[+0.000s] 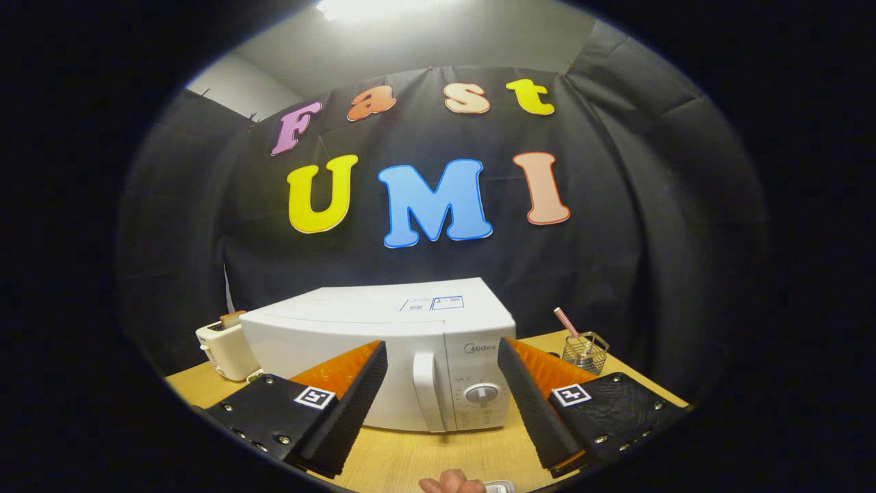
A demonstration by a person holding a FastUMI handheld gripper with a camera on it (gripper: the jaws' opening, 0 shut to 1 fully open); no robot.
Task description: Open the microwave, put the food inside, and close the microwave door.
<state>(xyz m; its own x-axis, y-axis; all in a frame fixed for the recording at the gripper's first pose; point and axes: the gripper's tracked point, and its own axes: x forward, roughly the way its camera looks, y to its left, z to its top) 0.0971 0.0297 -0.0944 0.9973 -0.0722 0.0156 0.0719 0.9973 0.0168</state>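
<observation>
My tool (442, 366) gapes wide, gripping nothing. One microwave (383, 356), door shut, sits on the worktop (410, 459) just beyond the fingers; one toaster (222, 349) left, one wire basket (585, 350) right.

— What sort of place are you standing in?

— You're in a staged recording booth, not a real kitchen. A black cloth wall (602, 226) hangs in folds right behind the wooden table (410, 459), with a plain ceiling and a bright lamp (363, 8) above it.

— And the kitchen things?

— You have a white microwave (383, 342), a toaster (222, 349) and a small wire basket (586, 352) set out like props on that one table.
</observation>
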